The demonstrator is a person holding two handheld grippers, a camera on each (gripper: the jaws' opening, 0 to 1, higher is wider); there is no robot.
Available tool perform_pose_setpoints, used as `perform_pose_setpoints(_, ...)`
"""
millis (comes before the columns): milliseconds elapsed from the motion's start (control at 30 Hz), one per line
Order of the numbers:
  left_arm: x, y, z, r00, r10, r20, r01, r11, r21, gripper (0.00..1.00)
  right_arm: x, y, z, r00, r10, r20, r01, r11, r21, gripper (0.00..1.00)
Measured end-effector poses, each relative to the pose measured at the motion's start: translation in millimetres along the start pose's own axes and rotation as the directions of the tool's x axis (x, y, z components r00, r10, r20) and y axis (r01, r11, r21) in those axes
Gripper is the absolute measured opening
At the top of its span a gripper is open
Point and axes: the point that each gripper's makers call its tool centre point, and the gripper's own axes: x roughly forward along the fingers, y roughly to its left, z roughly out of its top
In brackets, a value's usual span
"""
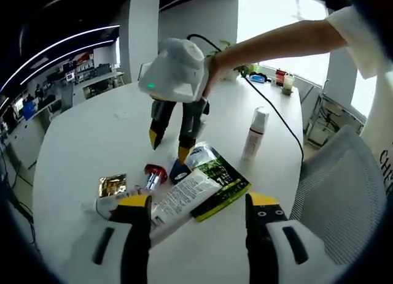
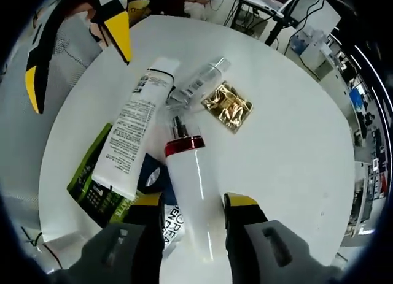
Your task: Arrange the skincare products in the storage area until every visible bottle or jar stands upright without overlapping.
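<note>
**Right jaws straddle the red-capped bottle as the pile lies flat**

In the left gripper view the person's bare forearm reaches in from two o'clock, hand wrapped on the right gripper [image 1: 170, 146], which points steeply down at the round white surface [image 1: 80, 143]. Its yellow-tipped jaws are spread, tips hanging over the heap of products. The left gripper [image 1: 199, 203] rises from six o'clock, jaws spread wide and holding nothing, just short of the heap.

In the right gripper view the right gripper [image 2: 187, 201] has its jaws on either side of the red-capped white bottle [image 2: 191, 186], which lies flat, cap toward twelve o'clock. The jaws look close to its sides; whether they press on it I cannot tell. The left gripper [image 2: 77, 45] hangs at ten o'clock, jaws apart.

Count them. One white tube [image 2: 135, 127] lying flat, touching the bottle's left side and resting on one green sachet [image 2: 92, 195]. One dark blue item [image 2: 153, 176] is tucked between tube and bottle. One clear small bottle [image 2: 199, 81] on its side at twelve o'clock. One gold foil packet [image 2: 228, 106] flat just beside it. One white pump bottle [image 1: 254, 134] stands upright at three o'clock of the heap in the left gripper view, well apart from it. A black cable [image 1: 276, 115] runs across the surface behind.
</note>
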Motion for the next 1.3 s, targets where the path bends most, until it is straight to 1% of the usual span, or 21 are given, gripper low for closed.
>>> perform_pose_setpoints(100, 0, 2.9, -0.9, 1.0, 0.003, -0.003, -0.003, 1.0, -0.004, 0.55, 2, 0, -1.1, 1.0, 0.015, -0.009, -0.015, 1.0, -0.01, 0.37)
perform_pose_setpoints(233, 1, 1.2, -1.5, 1.0, -0.005, -0.006, 0.005, 1.0, -0.002, 0.55, 4, 1, -3.6, 0.999, 0.022, -0.037, -0.024, 0.998, -0.057, 0.35)
perform_pose_setpoints(467, 3, 0.0, -3.7, 1.0, -0.013, -0.017, 0.012, 1.0, -0.005, 0.55, 6, 3, -3.5, 0.997, 0.053, -0.06, -0.057, 0.995, -0.08, 0.35)
perform_pose_setpoints(700, 4, -1.5, -5.8, 0.999, -0.015, -0.03, 0.015, 1.0, -0.005, 0.55, 8, 6, -2.9, 0.995, 0.077, -0.066, -0.083, 0.993, -0.088, 0.36)
perform_pose_setpoints(767, 4, -1.8, -6.1, 0.999, -0.015, -0.031, 0.015, 1.0, -0.01, 0.55, 8, 9, -2.5, 0.994, 0.083, -0.074, -0.091, 0.99, -0.105, 0.36)
perform_pose_setpoints(900, 5, -1.5, -7.5, 0.999, -0.018, -0.035, 0.018, 1.0, -0.016, 0.54, 9, 8, -2.9, 0.992, 0.105, -0.077, -0.113, 0.987, -0.116, 0.35)
perform_pose_setpoints(933, 5, -1.9, -7.7, 0.999, -0.019, -0.035, 0.018, 1.0, -0.014, 0.54, 9, 9, -2.9, 0.99, 0.113, -0.08, -0.121, 0.987, -0.108, 0.34)
perform_pose_setpoints(967, 6, -2.1, -7.9, 0.999, -0.02, -0.036, 0.02, 1.0, -0.013, 0.54, 9, 10, -2.9, 0.989, 0.122, -0.085, -0.131, 0.986, -0.106, 0.32)
perform_pose_setpoints(1000, 6, -2.8, -8.2, 0.999, -0.022, -0.037, 0.021, 1.0, -0.013, 0.54, 10, 14, -2.2, 0.986, 0.146, -0.085, -0.155, 0.981, -0.115, 0.3)
perform_pose_setpoints(1033, 7, -3.1, -8.5, 0.999, -0.023, -0.039, 0.023, 1.0, -0.013, 0.54, 10, 12, 0.4, 0.989, 0.131, -0.072, -0.138, 0.986, -0.098, 0.3)
perform_pose_setpoints(1067, 7, -3.6, -8.8, 0.999, -0.025, -0.04, 0.025, 1.0, -0.013, 0.54, 9, 12, -2.0, 0.989, 0.118, -0.087, -0.124, 0.99, -0.064, 0.3)
perform_pose_setpoints(1133, 7, -4.3, -8.5, 0.999, -0.027, -0.038, 0.026, 1.0, -0.018, 0.54, 9, 13, -1.9, 0.99, 0.115, -0.086, -0.122, 0.989, -0.082, 0.29)
perform_pose_setpoints(1200, 7, -3.4, -8.4, 0.999, -0.028, -0.034, 0.027, 0.999, -0.026, 0.54, 9, 12, -2.1, 0.99, 0.105, -0.09, -0.112, 0.991, -0.078, 0.28)
perform_pose_setpoints(1300, 8, -2.6, -8.9, 0.999, -0.027, -0.034, 0.026, 0.999, -0.039, 0.54, 9, 9, -4.0, 0.993, 0.087, -0.081, -0.09, 0.995, -0.035, 0.27)
